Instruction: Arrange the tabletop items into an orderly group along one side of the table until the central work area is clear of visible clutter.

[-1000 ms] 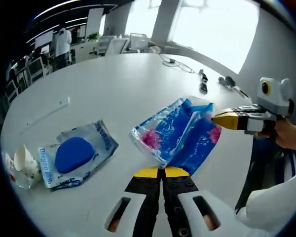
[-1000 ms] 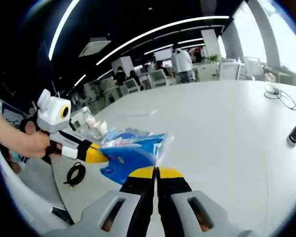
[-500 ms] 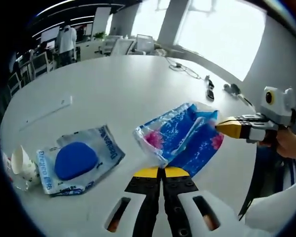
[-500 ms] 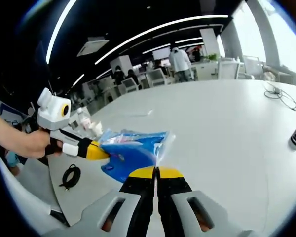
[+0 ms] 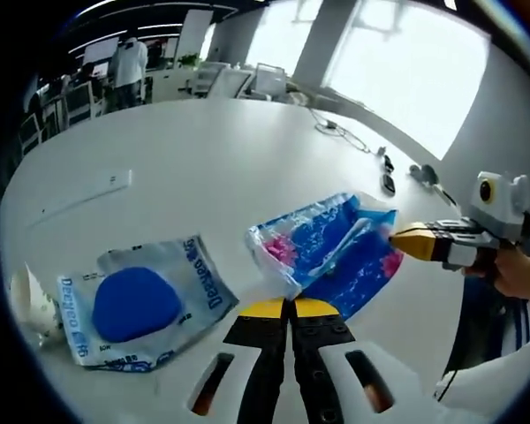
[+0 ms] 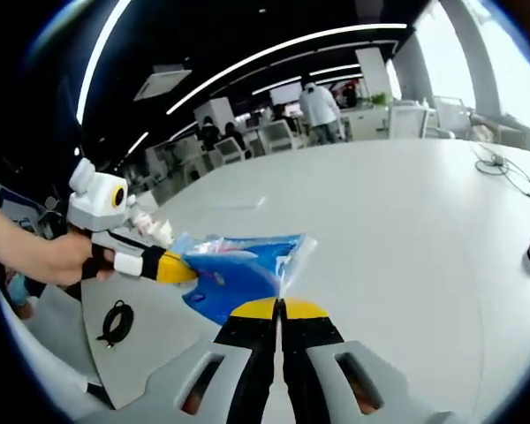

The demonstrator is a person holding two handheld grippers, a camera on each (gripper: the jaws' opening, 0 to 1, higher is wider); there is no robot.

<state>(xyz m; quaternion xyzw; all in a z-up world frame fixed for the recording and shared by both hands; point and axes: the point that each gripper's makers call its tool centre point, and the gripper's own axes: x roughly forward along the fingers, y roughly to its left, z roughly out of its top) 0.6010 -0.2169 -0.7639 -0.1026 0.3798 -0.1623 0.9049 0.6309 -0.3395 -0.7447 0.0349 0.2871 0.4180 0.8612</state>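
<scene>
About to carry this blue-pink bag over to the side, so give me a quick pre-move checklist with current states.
1. Left gripper shut on bag: ok, jaws closed on its near edge.
2. Right gripper shut on bag's far edge: ok.
3. Bag off the table: cannot tell; it looks partly lifted.
4. Bag apart from blue pouch: ok, a gap shows.
5. Paper cup beyond the pouch, near the table edge: ok, untouched.
6. Central area clear: not ok, the pouch and a white strip lie there.
</scene>
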